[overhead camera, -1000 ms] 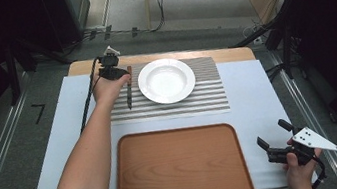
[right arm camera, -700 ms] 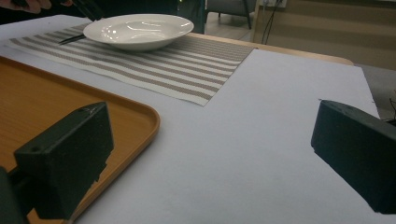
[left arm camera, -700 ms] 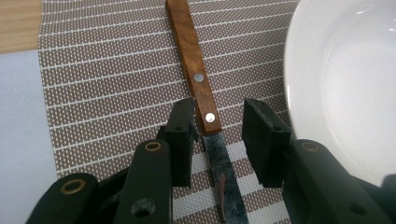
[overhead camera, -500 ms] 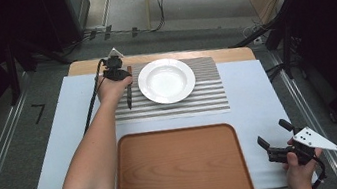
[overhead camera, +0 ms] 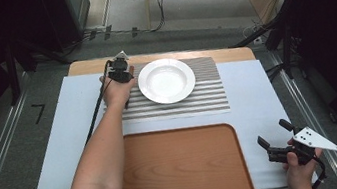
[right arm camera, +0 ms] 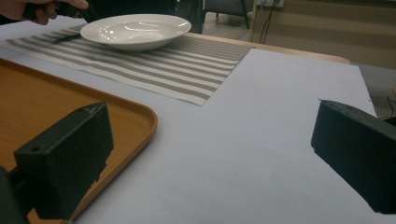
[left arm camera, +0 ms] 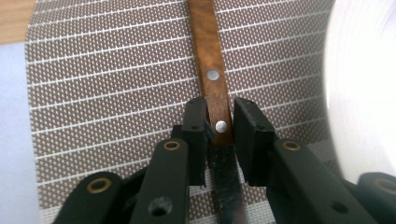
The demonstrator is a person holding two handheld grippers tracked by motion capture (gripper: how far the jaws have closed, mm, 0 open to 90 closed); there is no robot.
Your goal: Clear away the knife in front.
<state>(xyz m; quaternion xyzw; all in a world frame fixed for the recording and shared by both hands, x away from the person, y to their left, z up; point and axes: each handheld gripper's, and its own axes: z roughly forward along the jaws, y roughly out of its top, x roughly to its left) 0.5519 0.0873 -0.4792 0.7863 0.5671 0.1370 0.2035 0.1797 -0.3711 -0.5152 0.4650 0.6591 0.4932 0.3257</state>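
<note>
A knife with a brown riveted wooden handle (left arm camera: 212, 70) and a steel blade (left arm camera: 226, 186) lies on the striped placemat (left arm camera: 93, 93), just left of a white plate (left arm camera: 359, 93). My left gripper (left arm camera: 219, 109) points down over it, and its jaws have just been closing around the handle. The pads stand very near the handle's sides without clearly pressing. From above, the left gripper (overhead camera: 120, 74) sits at the left rim of the plate (overhead camera: 166, 80). My right gripper (overhead camera: 271, 131) rests open and empty near the table's front right corner.
A brown wooden tray (overhead camera: 183, 173) lies at the front middle, between both arms. The placemat (overhead camera: 207, 94) covers the far middle of the pale blue sheet (overhead camera: 253, 97). In the right gripper view, the tray's rim (right arm camera: 149, 121) is at the left and the plate (right arm camera: 135, 30) is far off.
My left hand has come down and a little nearer onto the knife beside the plate. The right hand has kept still.
</note>
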